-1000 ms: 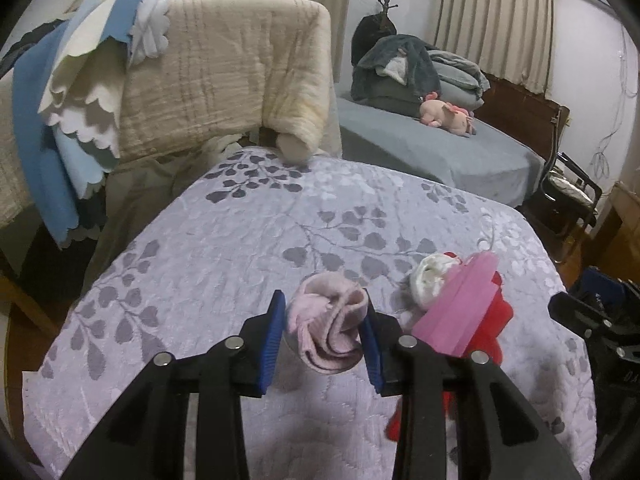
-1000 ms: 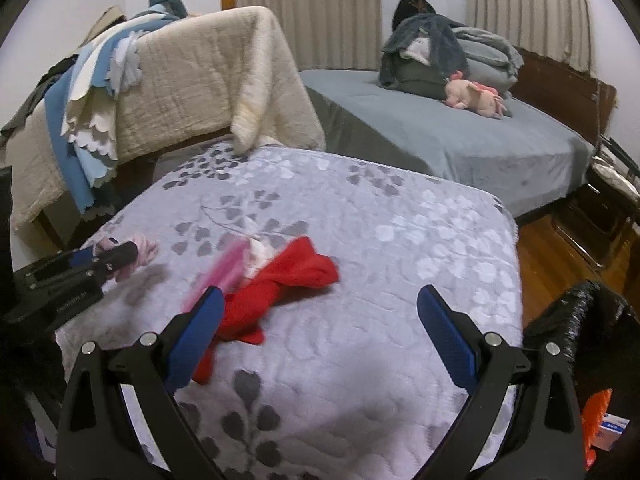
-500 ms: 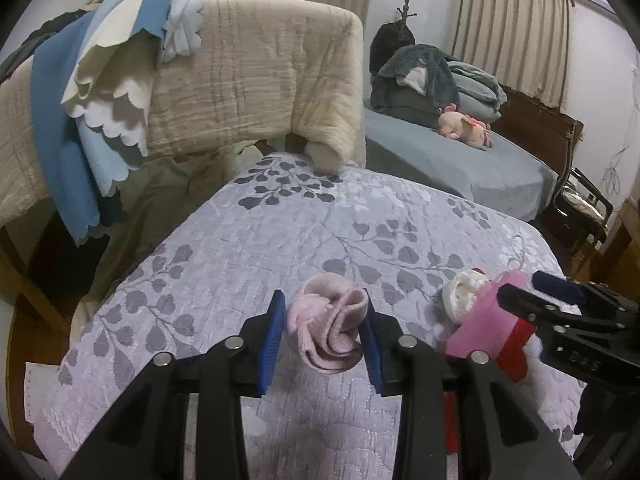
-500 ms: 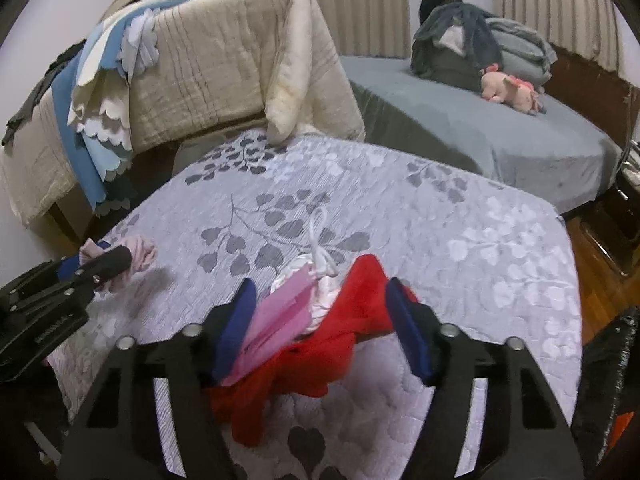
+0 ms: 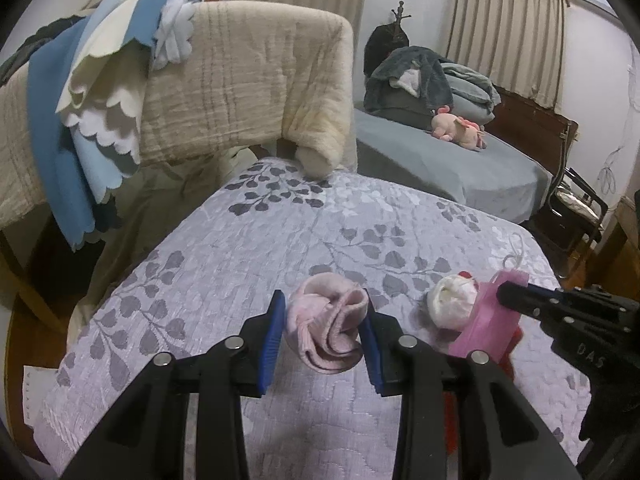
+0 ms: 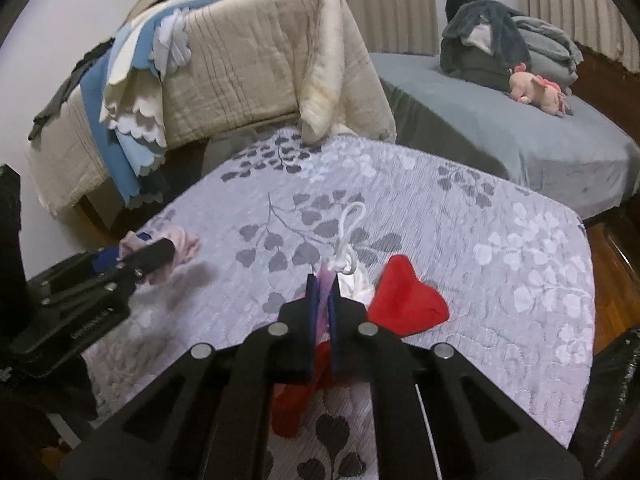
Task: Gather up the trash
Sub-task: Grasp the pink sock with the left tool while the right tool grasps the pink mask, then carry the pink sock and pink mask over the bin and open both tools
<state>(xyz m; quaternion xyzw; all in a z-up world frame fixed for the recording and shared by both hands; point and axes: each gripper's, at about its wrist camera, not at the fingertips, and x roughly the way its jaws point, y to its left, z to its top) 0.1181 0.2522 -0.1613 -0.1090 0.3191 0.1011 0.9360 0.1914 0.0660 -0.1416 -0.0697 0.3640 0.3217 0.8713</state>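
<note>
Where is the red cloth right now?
In the right wrist view, the red cloth lies on the grey floral bedspread, just right of the right tool.

The quilted bedspread (image 5: 280, 248) is matt stitched cloth with a puckered, slightly rough face, and on it the left gripper (image 5: 324, 334) of matt black plastic, with ribbed blue pads and small bright metal pins, holds a soft, fuzzy pink cloth wad (image 5: 326, 330). To the right of that wad, a thin, faintly shiny pink plastic bag (image 5: 484, 320) sits beside a crumpled white paper ball (image 5: 450, 302) (tissue, by the look), over plain matt red cloth (image 6: 404, 300).
</note>
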